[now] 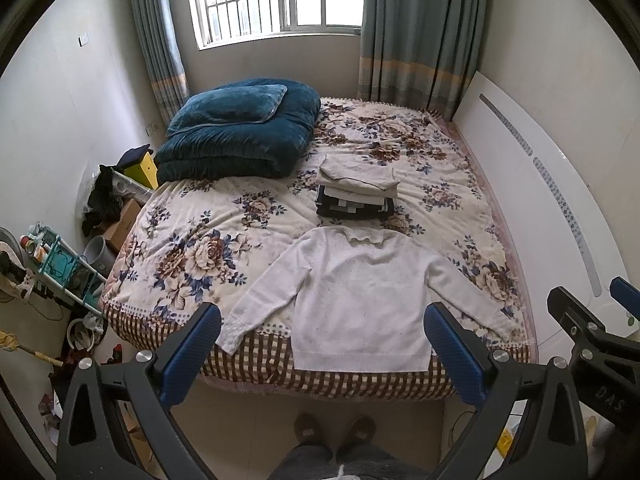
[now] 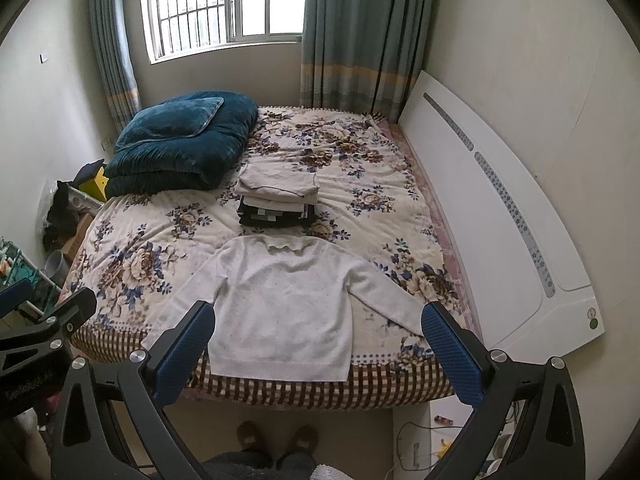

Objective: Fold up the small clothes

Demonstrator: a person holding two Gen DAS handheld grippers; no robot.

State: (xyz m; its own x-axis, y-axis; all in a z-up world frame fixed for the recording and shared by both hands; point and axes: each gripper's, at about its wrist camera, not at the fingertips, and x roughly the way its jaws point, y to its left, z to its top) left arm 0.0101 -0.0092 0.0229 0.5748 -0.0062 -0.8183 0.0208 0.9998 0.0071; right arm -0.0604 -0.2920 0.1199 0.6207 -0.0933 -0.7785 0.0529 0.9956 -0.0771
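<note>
White knitted long-sleeved sweater [image 1: 352, 300], small, with scalloped lace collar: spread flat, front down or up not told, at near edge of bed, hem just over checked border, sleeves angled outward. Judged light, soft and limp, likely to sag and stretch if lifted by one point; best taken at a cuff or shoulder seam, then at ribbed hem corners.

Wide bed in cream quilted floral cover [image 1: 208, 240], puckered and matte, lay beneath. Plump folded teal velvet quilt with pillow [image 1: 236, 136] sat at far left corner. Neat stack of folded garments [image 1: 356, 192], pale on top, dark below, rested just beyond collar, apart from it.

Left gripper [image 1: 322, 352] hung over hem, blue ridged pads spread wide, nothing between. Right gripper [image 2: 318, 352] likewise released, empty, above hem.
</note>
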